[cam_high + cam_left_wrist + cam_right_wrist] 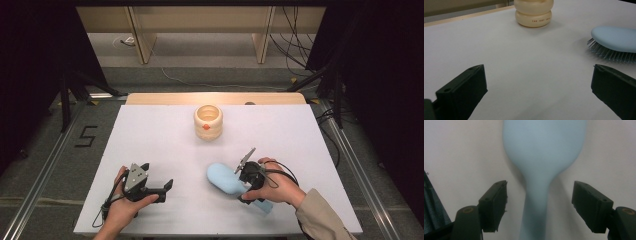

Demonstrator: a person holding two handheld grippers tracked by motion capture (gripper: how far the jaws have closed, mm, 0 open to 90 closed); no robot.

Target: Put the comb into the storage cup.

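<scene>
Both grippers (167,186) (248,172) wide open, blue hairbrush (227,180), white table (165,145), grey floor (45,150).

A light blue hairbrush (544,152) lies bristles down, its handle between the fingers (494,200) of the right gripper (540,190). A cream ribbed pot (533,15) stands well ahead of the left gripper (539,72).

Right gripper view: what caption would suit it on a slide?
Open right tool straddling the handle of a pale blue hairbrush lying bristles-down on the white table.

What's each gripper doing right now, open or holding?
Left gripper: open, holding nothing.
Right gripper: open, jaws either side of the hairbrush handle, not gripping it.
</scene>
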